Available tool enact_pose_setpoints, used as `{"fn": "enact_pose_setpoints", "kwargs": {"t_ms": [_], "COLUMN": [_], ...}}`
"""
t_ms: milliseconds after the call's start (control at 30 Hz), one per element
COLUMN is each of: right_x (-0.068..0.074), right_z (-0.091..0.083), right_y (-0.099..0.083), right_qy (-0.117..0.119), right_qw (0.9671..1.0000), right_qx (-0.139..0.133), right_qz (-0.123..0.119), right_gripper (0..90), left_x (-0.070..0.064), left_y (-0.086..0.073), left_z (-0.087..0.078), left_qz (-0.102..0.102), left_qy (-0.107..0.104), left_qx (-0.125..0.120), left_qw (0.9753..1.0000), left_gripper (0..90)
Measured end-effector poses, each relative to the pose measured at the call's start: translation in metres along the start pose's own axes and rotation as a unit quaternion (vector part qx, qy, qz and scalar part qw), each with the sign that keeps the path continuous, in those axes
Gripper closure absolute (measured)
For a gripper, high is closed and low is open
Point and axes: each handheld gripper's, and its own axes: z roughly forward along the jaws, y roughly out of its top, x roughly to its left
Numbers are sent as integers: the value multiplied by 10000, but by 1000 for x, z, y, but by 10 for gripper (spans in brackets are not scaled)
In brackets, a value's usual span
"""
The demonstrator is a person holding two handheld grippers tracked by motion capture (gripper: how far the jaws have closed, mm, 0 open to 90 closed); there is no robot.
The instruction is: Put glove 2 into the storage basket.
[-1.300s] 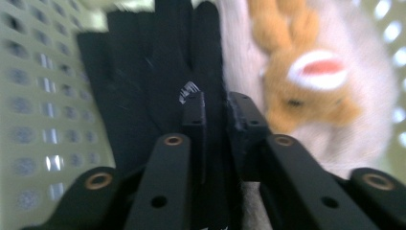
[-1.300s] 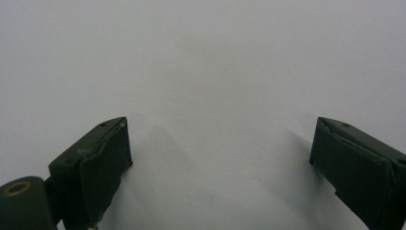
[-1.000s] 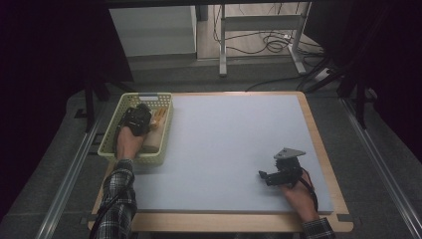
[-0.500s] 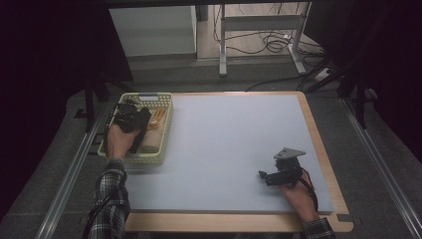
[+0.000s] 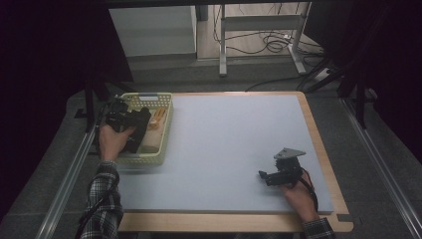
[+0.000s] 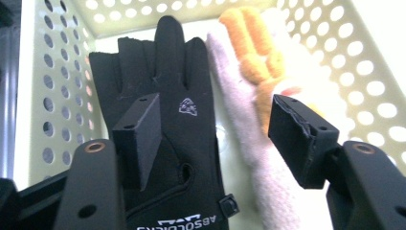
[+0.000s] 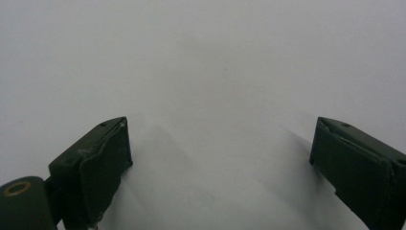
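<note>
1. The black glove (image 6: 165, 120) lies flat in the perforated basket (image 5: 164, 130) beside a white-and-orange glove (image 6: 249, 110), within easy reach.
2. The left claw (image 6: 215, 139) hovers above it, spread wide, holding nothing.
3. The right claw (image 7: 220, 158) rests released on the worktop (image 5: 234, 144).

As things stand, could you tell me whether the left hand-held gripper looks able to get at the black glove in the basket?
Probably yes: the left hand-held gripper hovers open over the black glove in the basket, nothing lying on it.
</note>
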Motion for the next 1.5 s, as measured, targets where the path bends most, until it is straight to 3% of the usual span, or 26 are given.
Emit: {"fn": "enact_pose_setpoints", "kwargs": {"t_ms": [433, 800, 1133, 1500], "right_x": [0, 0, 0, 0], "right_z": [0, 0, 0, 0], "right_y": [0, 0, 0, 0], "right_qy": [-4, -6, -6, -5], "right_qw": [10000, 10000, 10000, 10000], "right_qx": [10, 10, 13, 14], "right_qz": [-5, -9, -11, -13], "right_gripper": [65, 65, 65, 65], "left_x": [-5, -14, -27, -52], "left_y": [-9, -14, -18, -20], "left_z": [-16, -26, -33, -36], "left_qz": [16, 178, 262, 571], "left_qy": [-431, -739, -974, -1164], "left_qx": [-340, -455, -644, -710], "left_qw": [9985, 9961, 9928, 9890], "left_gripper": [204, 99, 43, 22]}}
